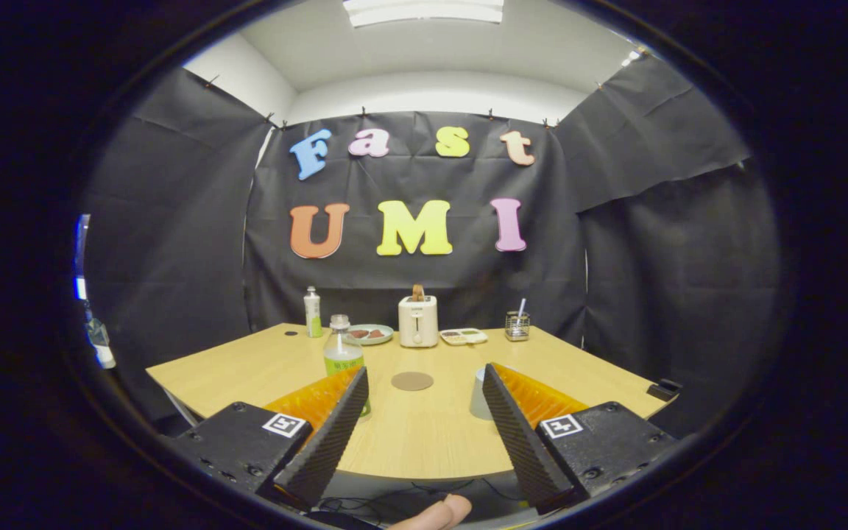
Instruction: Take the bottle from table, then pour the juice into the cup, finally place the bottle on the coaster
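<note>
Tongs [424, 383] spread wide; bottle [342, 352] holds juice.

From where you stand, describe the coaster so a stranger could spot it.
On the wooden table, look ahead of the open tongs, in front of the toaster. The coaster is the flat brown disc between the juice bottle and the cup.

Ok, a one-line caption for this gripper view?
Open gripper over wooden table, clear green-labelled juice bottle beyond one finger, pale cup behind the other, round brown coaster ahead.
</note>
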Tool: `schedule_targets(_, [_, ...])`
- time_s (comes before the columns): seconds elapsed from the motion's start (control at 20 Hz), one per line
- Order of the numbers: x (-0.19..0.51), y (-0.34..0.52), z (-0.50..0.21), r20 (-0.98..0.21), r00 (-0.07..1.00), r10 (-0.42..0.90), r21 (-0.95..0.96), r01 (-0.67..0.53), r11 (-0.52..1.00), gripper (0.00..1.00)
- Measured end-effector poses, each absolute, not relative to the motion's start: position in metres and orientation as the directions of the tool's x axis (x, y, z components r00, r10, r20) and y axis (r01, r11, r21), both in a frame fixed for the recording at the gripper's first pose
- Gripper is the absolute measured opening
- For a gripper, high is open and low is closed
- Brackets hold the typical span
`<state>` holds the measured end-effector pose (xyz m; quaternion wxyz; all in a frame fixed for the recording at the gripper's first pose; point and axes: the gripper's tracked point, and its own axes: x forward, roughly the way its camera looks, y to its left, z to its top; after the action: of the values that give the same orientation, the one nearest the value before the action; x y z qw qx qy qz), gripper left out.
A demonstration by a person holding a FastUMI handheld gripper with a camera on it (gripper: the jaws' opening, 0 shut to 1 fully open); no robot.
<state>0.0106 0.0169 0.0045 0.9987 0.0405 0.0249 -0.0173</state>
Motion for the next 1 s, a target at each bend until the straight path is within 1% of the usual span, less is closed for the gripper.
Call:
schedule_targets(0.25, [0.036,0.034,0.005,-0.056,0.998,0.003,0.081,0.001,0.997,1.00])
schedule_targets(0.45, [0.069,0.061,0.009,-0.057,0.998,0.034,0.053,-0.031,0.998,1.00])
schedule_targets(0.65, [0.110,0.091,0.005,-0.053,0.995,0.089,0.079,-0.084,0.993,1.00])
schedule_targets(0.75, [0.130,0.100,-0.004,-0.066,0.994,0.090,0.073,-0.085,0.994,1.00])
schedule_targets(0.9, [0.156,0.100,-0.028,-0.095,0.994,0.048,0.041,-0.044,0.998,1.00])
schedule_targets(1.0, [0.169,0.105,-0.039,-0.085,0.996,0.038,0.032,-0.036,0.999,1.00])
